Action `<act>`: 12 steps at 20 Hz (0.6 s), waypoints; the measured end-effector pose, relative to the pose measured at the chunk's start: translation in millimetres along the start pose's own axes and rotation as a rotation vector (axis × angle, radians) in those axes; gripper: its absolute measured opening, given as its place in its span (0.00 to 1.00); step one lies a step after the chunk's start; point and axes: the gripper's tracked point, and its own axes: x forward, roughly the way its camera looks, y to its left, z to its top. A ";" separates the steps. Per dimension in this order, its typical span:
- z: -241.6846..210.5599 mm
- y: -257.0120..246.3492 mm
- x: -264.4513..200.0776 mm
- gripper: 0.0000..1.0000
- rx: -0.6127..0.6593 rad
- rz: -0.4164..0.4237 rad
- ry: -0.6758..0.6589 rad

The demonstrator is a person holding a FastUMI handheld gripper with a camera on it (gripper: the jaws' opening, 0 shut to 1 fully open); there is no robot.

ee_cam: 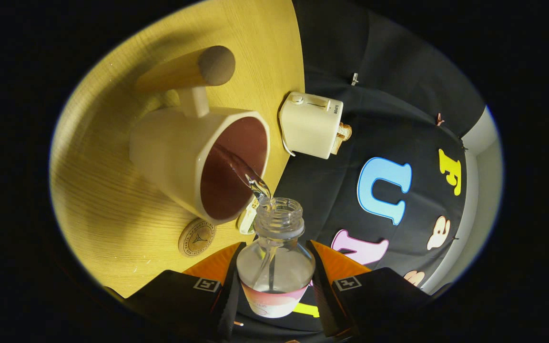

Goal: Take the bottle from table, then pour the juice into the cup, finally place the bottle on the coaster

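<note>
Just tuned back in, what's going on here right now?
The gripper is shut on the bottle, both fingers pressing its sides, and holds it tipped toward the cup. A clear stream runs from the bottle's open mouth into the cup. The coaster lies on the table beside the cup, with nothing on it yet. A toaster sits beyond.

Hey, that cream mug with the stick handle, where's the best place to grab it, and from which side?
Grip the mug by its wooden handle, probably closing across its straight length from the far side, away from the bottle the gripper holds. The wide body looks harder to span, and liquid is streaming into its mouth.
</note>
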 end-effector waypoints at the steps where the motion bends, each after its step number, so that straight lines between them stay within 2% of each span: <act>1: -1.4 -0.6 0.6 0.71 -0.006 0.000 0.000; 12: 3.1 -6.7 7.4 0.71 -0.088 -0.013 -0.044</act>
